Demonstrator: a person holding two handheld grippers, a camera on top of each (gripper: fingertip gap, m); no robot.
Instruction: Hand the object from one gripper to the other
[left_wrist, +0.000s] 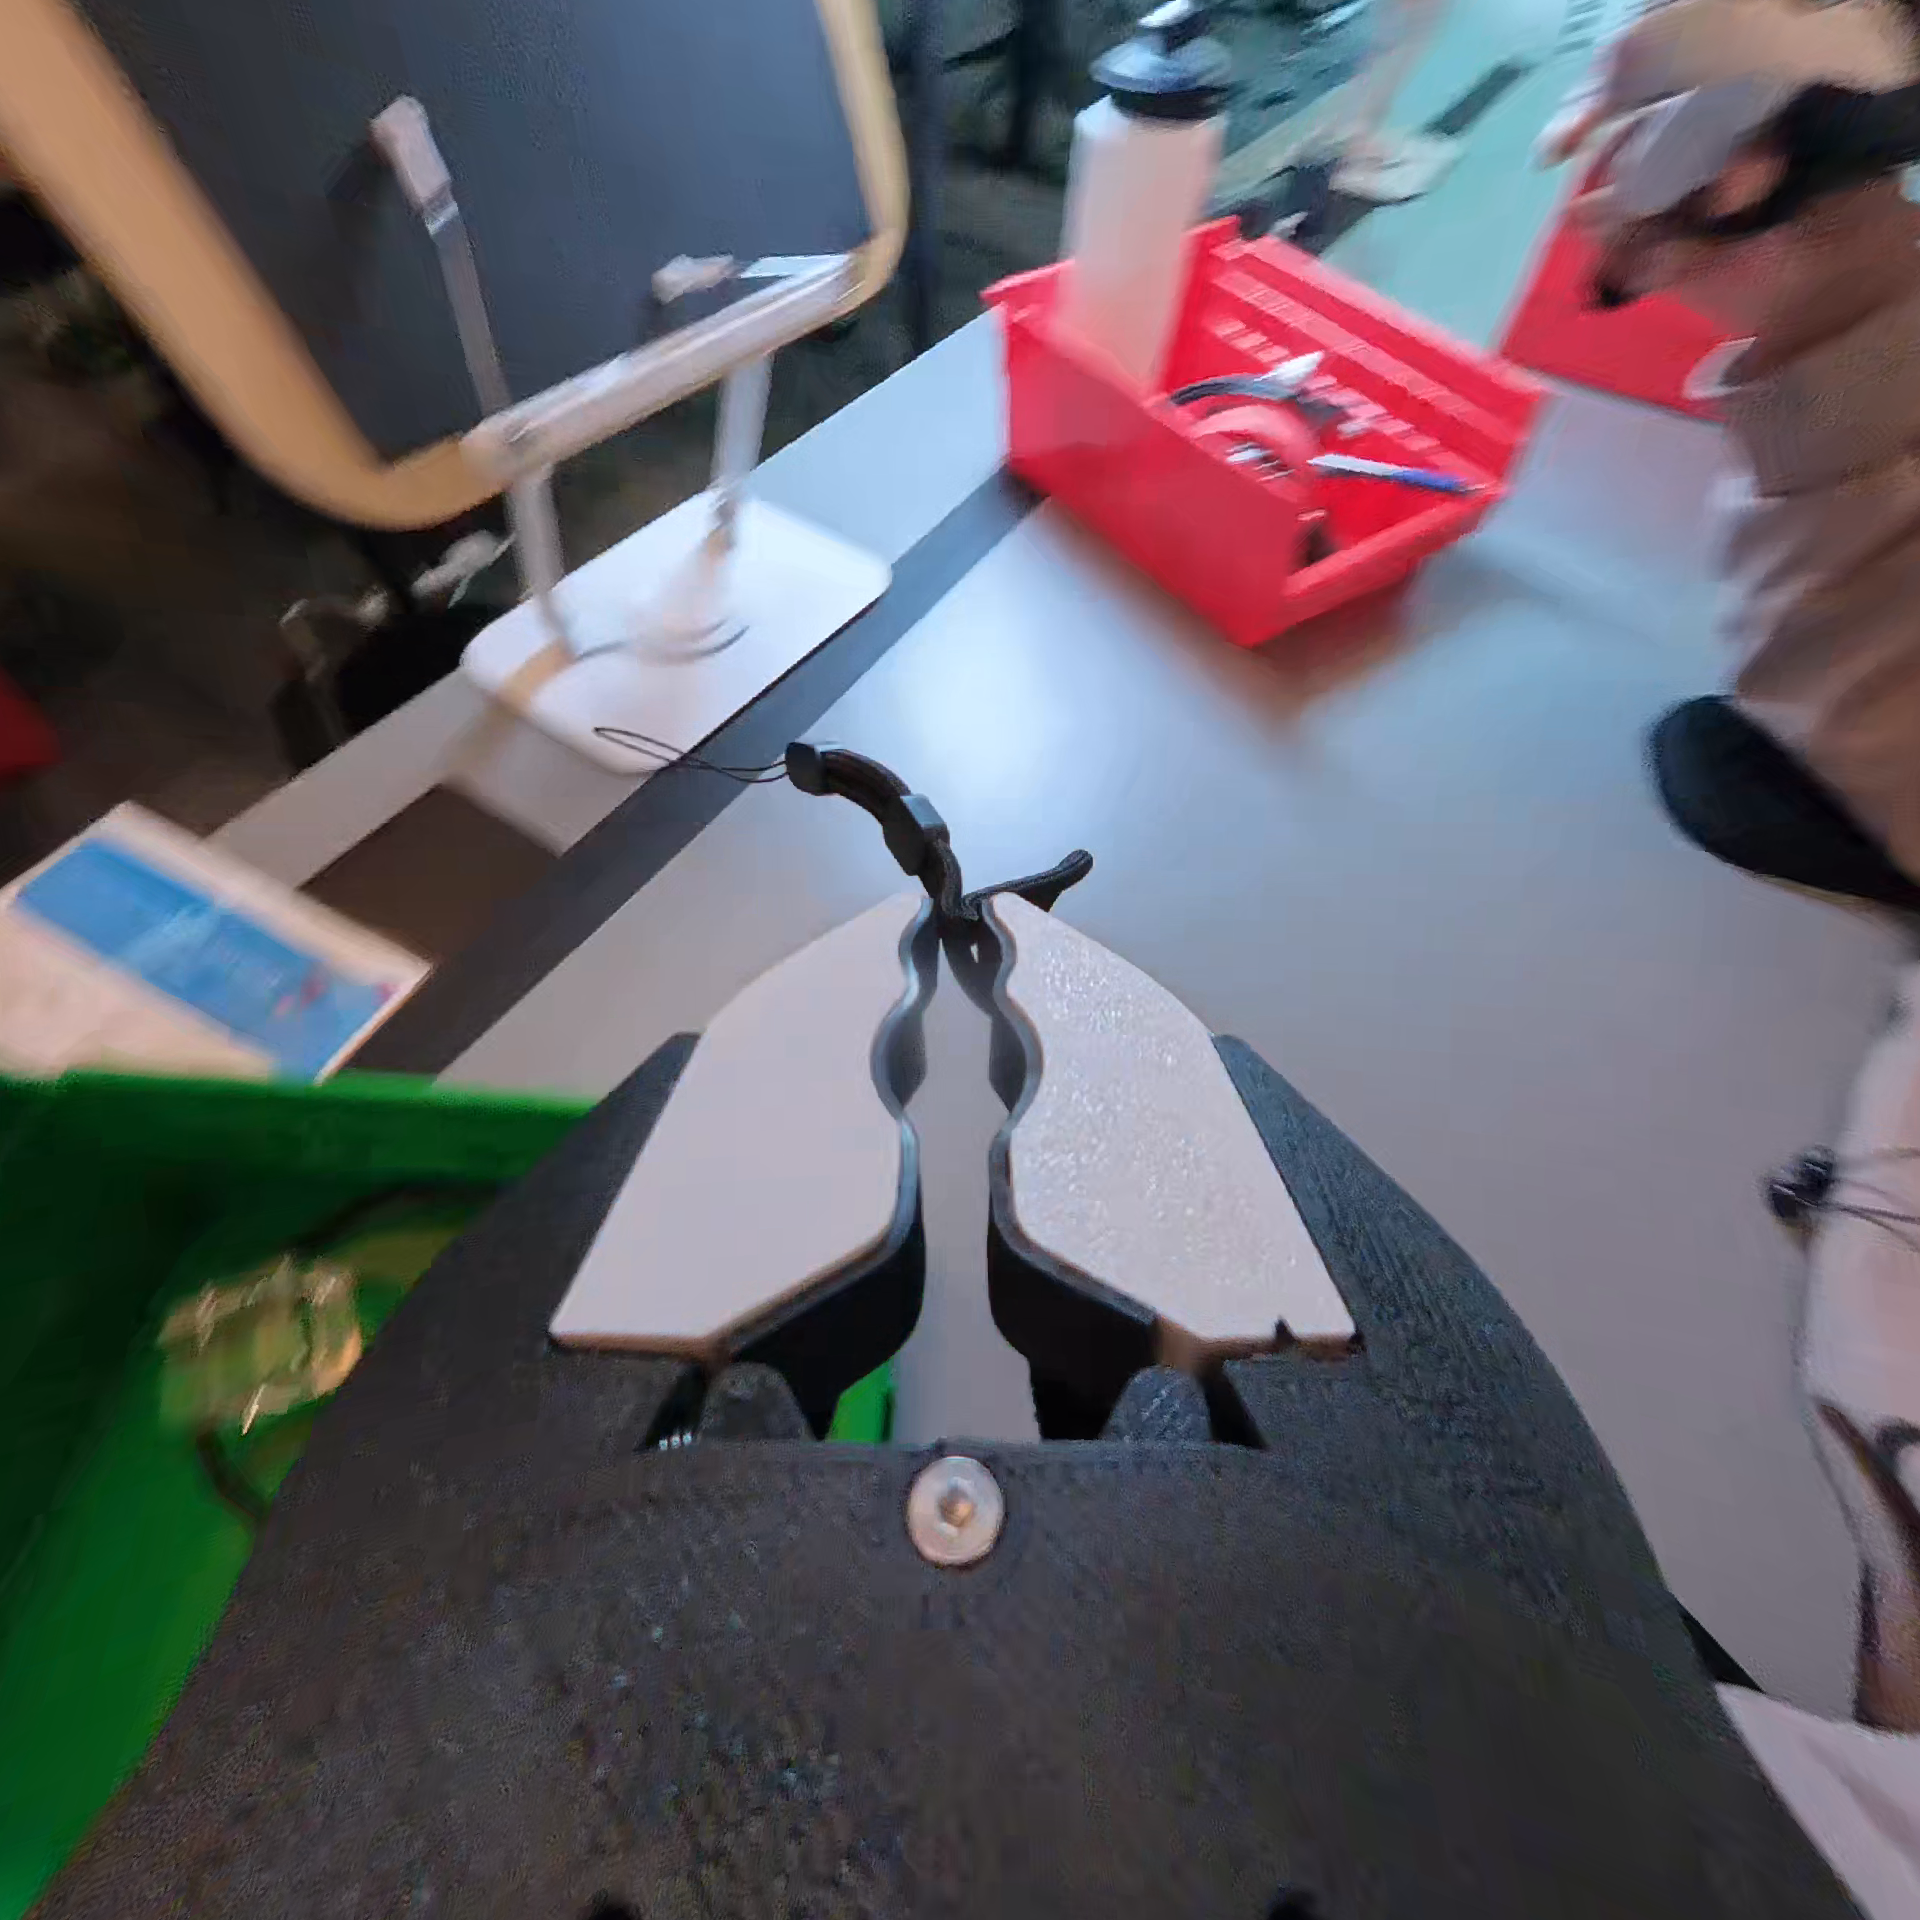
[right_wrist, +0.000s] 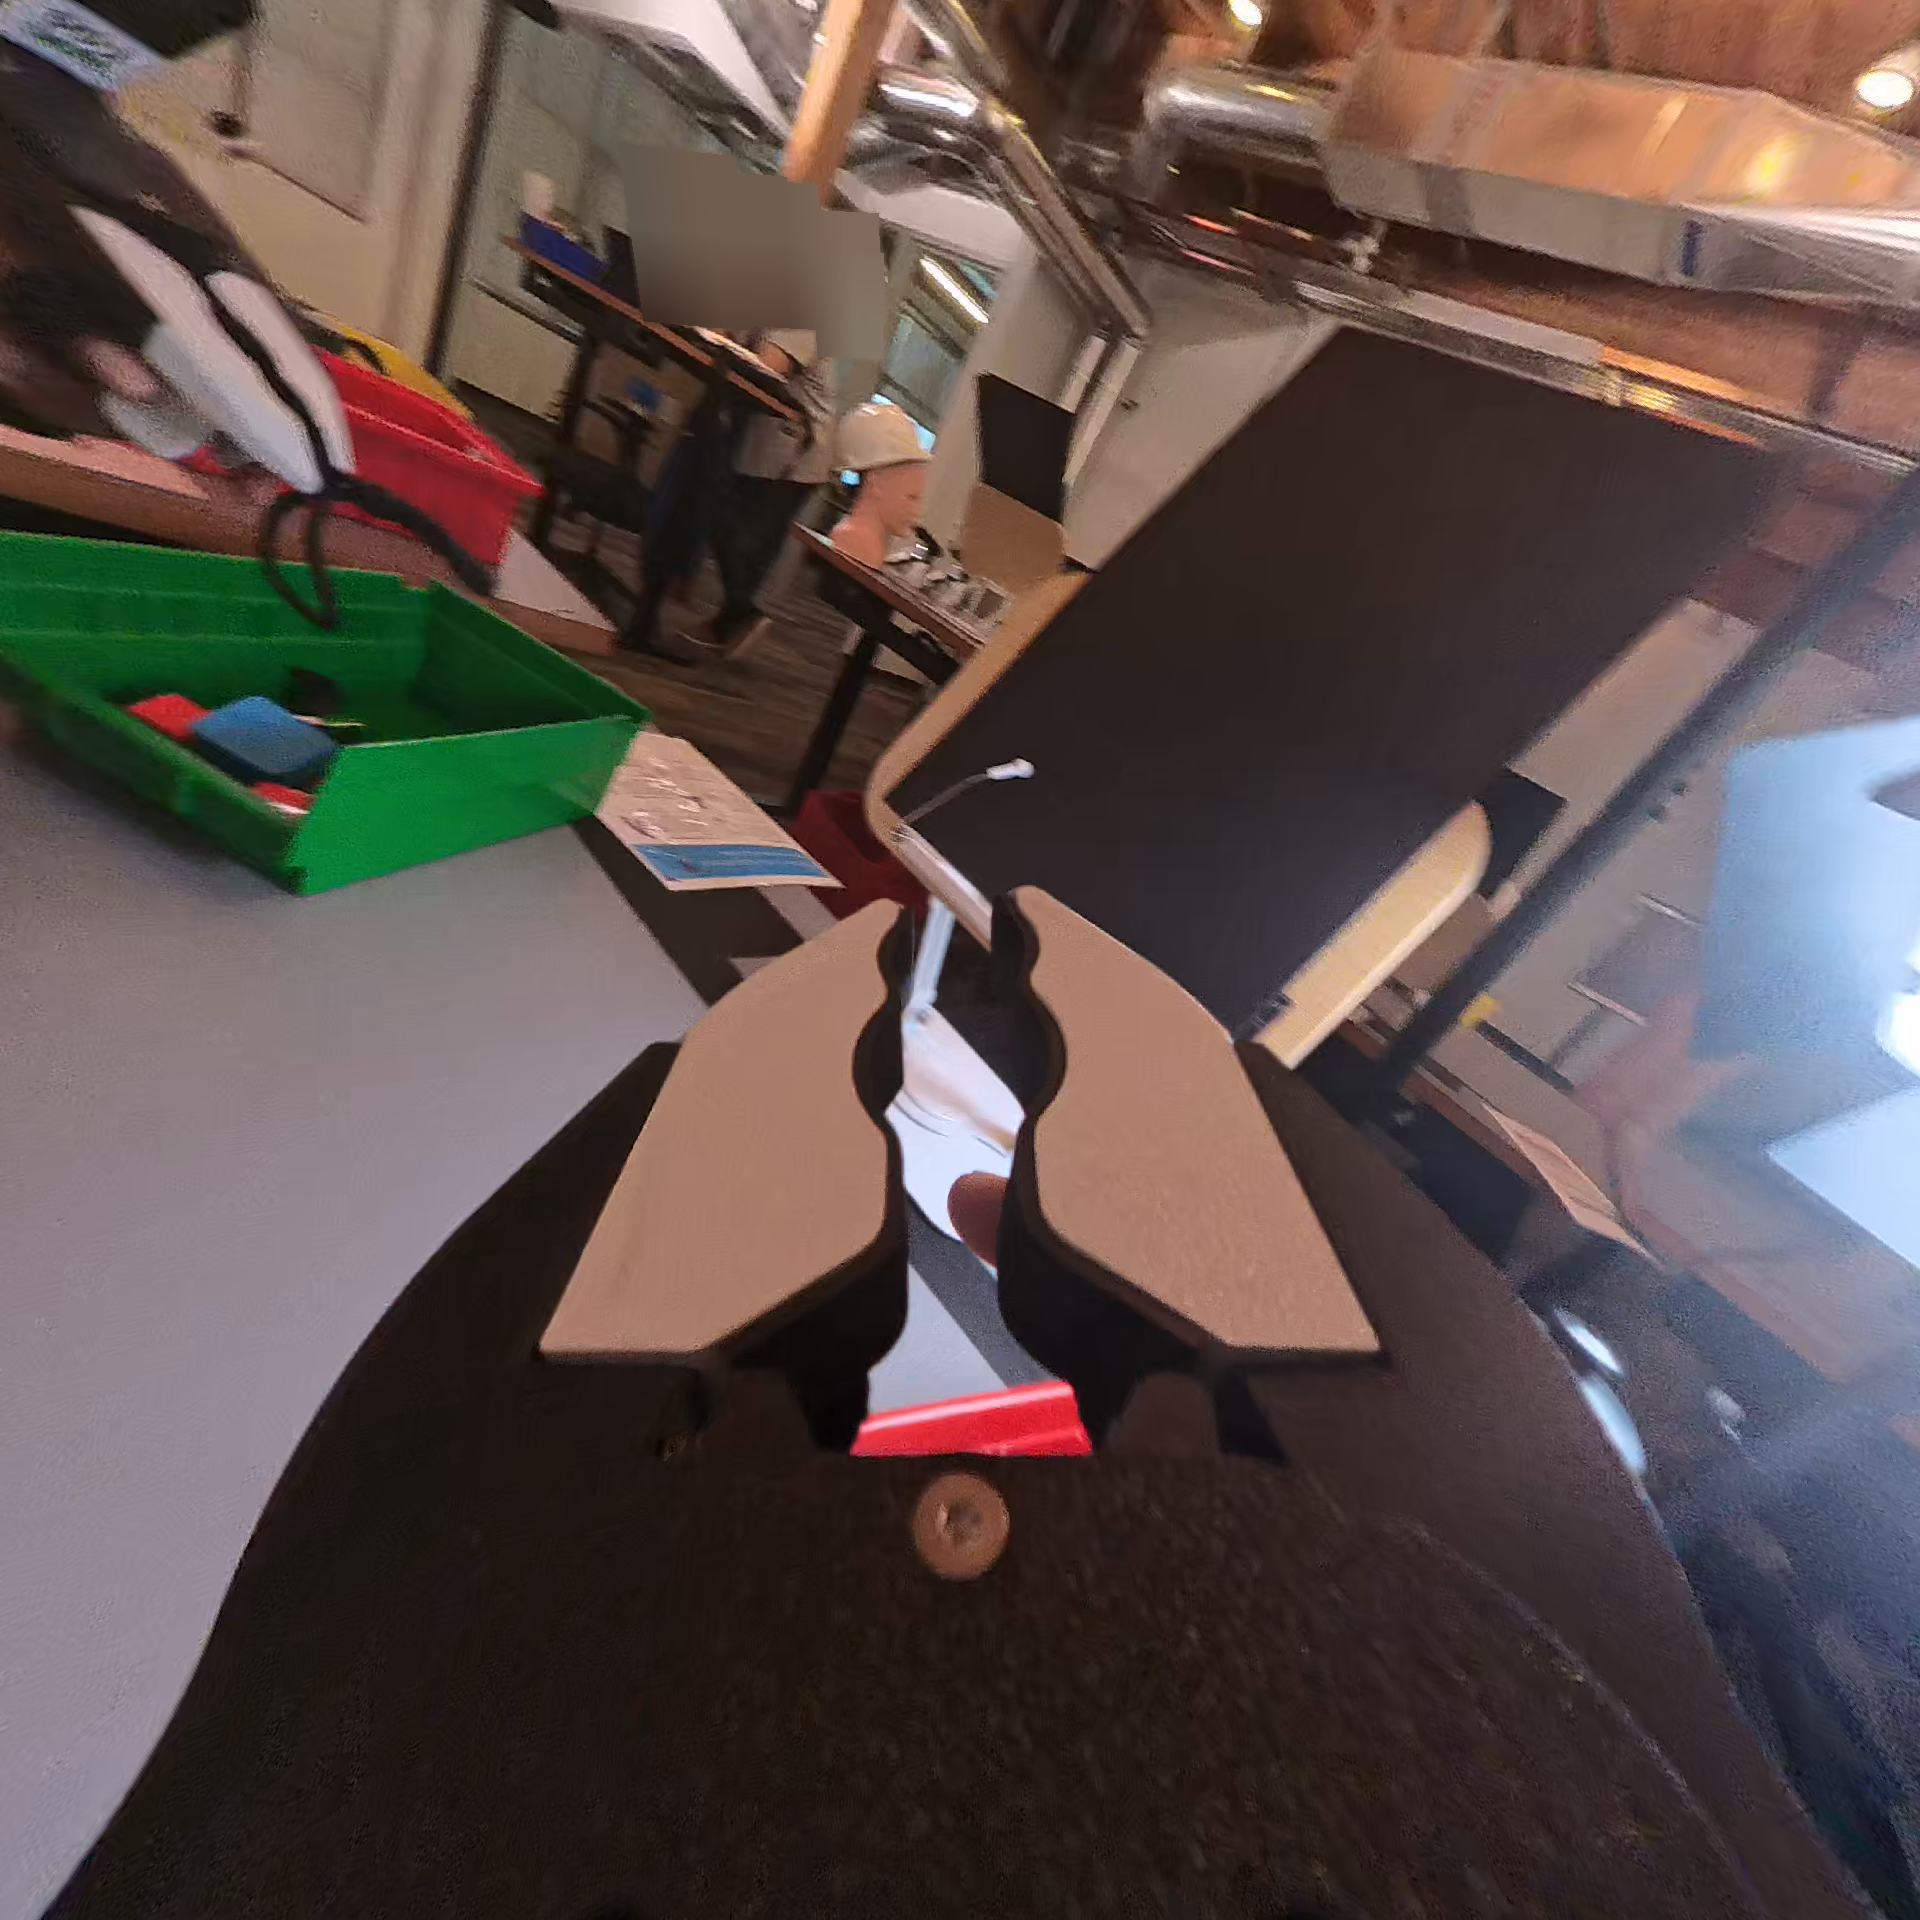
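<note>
Above the grey table (left_wrist: 1299, 790), the left gripper (left_wrist: 961, 920) pinches a black strap (left_wrist: 914, 821) at its fingertips; the right gripper (right_wrist: 951, 914), narrowly parted, holds nothing.

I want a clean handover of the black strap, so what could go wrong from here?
1. The left gripper pinches the black strap only at its fingertips, so a tug could slip it loose.
2. The strap's thin cord trails toward the white stand base and might snag there.
3. The right gripper is barely parted and points away from the strap, so it needs turning and opening wider, or it may miss.
</note>
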